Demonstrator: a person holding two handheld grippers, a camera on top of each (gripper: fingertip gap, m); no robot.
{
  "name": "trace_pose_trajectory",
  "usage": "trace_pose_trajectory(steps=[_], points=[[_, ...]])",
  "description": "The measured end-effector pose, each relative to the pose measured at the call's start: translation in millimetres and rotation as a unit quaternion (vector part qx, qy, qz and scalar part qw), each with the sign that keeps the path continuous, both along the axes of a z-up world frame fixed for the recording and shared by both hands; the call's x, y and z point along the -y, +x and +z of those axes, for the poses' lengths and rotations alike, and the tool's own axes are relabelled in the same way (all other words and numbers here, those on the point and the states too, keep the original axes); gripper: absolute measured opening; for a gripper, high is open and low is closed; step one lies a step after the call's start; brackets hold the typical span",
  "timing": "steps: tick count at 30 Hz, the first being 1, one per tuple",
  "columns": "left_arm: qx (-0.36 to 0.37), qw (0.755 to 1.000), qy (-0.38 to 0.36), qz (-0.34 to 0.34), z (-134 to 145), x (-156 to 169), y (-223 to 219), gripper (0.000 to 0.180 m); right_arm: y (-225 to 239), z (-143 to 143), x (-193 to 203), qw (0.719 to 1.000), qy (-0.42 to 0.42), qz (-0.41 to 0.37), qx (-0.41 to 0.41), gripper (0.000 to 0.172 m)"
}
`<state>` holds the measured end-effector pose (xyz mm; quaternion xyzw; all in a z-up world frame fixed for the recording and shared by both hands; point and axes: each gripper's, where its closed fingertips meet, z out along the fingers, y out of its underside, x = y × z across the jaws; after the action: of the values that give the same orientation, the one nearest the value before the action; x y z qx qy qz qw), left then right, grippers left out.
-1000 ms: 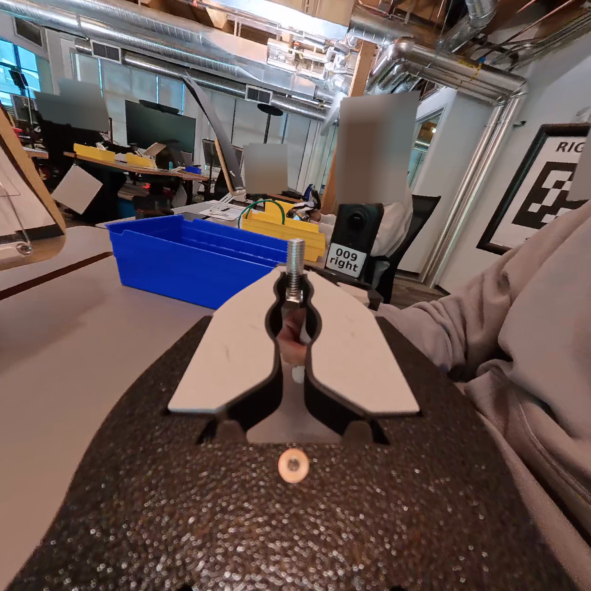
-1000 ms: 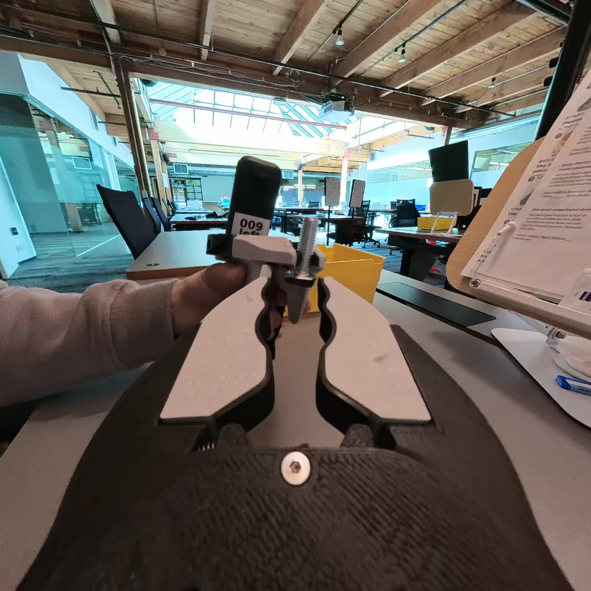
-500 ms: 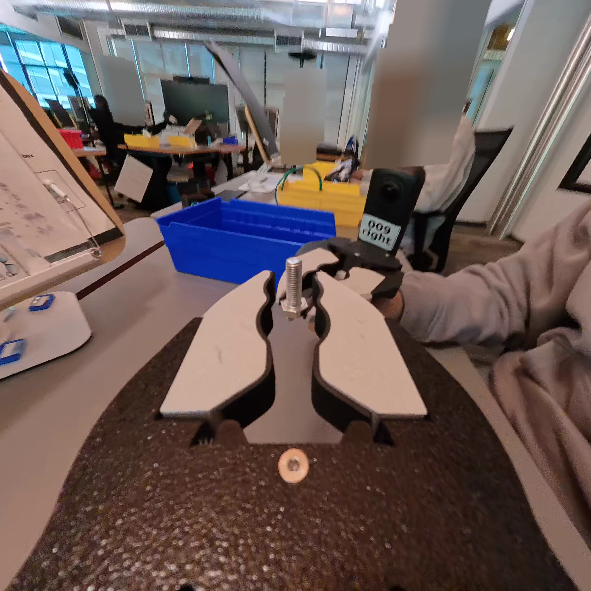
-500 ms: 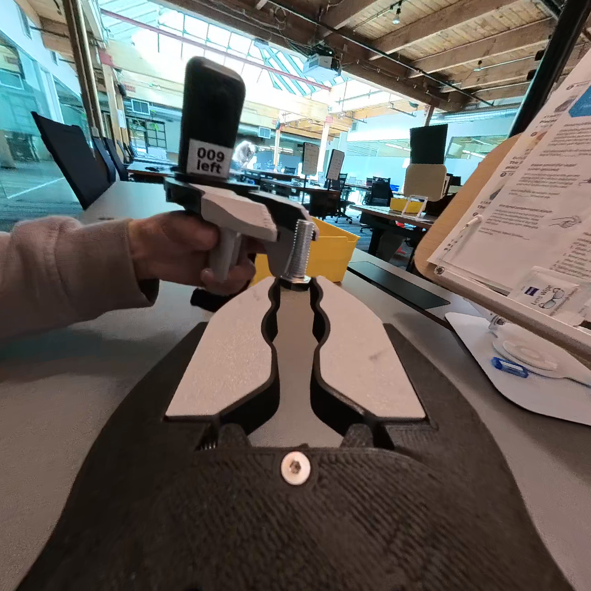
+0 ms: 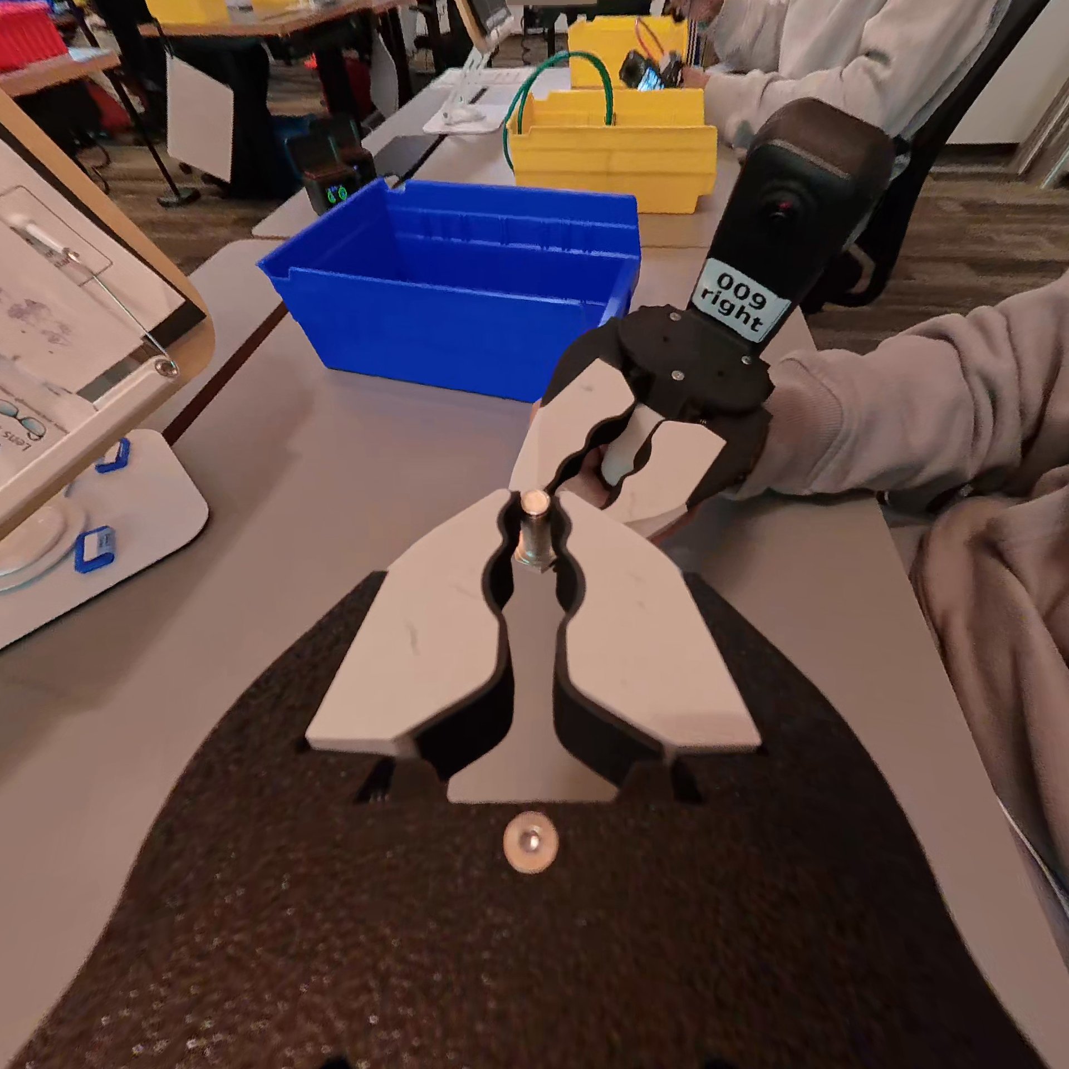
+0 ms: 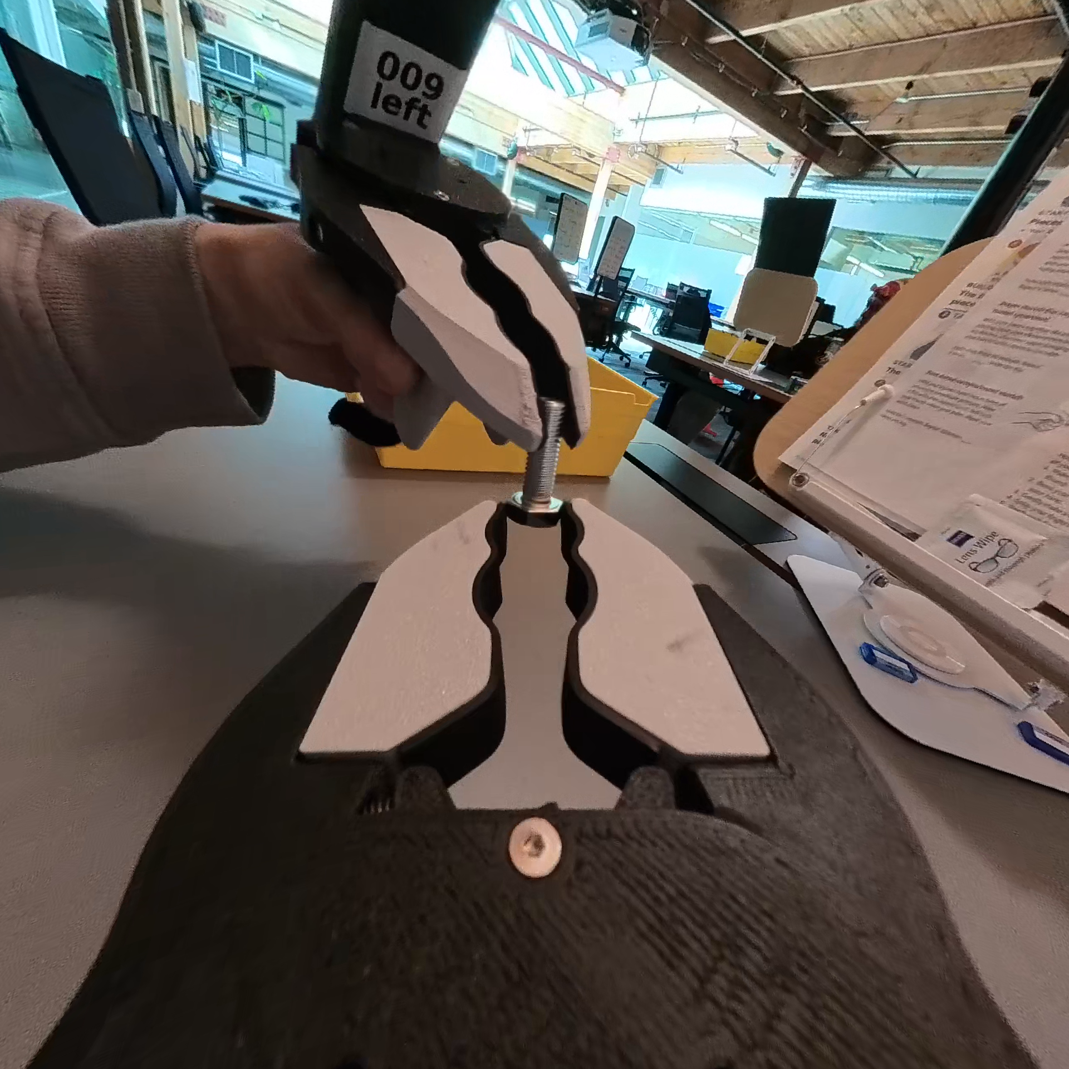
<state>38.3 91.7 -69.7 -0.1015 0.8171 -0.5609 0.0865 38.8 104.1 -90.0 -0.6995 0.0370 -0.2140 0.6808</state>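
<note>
- An open office with desks and chairs lies behind a grey surface (image 5: 358,463).
- A threaded steel bolt (image 6: 542,457) stands nearly upright above the surface, its long axis running top to bottom between the two tools.
- The left tool (image 5: 533,509) comes down from above and is closed on the bolt's upper threads; its pale fingers (image 6: 463,358) pinch the shaft near their tips.
- The right tool (image 6: 535,512) sits level, below the left one, and is closed on the hex nut (image 6: 535,509) at the bolt's lower end, so the nut lies right at its fingertips and the shaft rises straight out of them.
- Seen from the left tool, the bolt points up at the camera, end face (image 5: 533,502) showing, with the right tool just beyond to the right.
- A blue bin (image 5: 451,301) stands farther back on the surface, a yellow bin (image 5: 613,150) behind that.
- A slanted document stand (image 6: 925,405) stands beside the tools, well apart from the bolt.
</note>
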Motion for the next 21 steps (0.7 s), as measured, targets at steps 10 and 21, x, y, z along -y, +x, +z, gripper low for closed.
trace_pose_trajectory(steps=[10, 21], points=[[0.000, 0.999, 0.023, 0.030, -11.1, 15.3, 2.8, 0.009, 5.0, 1.8, 3.6, 1.000, 0.020, -0.022, -0.001, 0.010], [-0.018, 0.999, 0.004, 0.051, -9.5, 16.1, 6.6, 0.009, 6.0, -1.4, 4.0, 0.996, 0.026, 0.011, -0.080, 0.009]])
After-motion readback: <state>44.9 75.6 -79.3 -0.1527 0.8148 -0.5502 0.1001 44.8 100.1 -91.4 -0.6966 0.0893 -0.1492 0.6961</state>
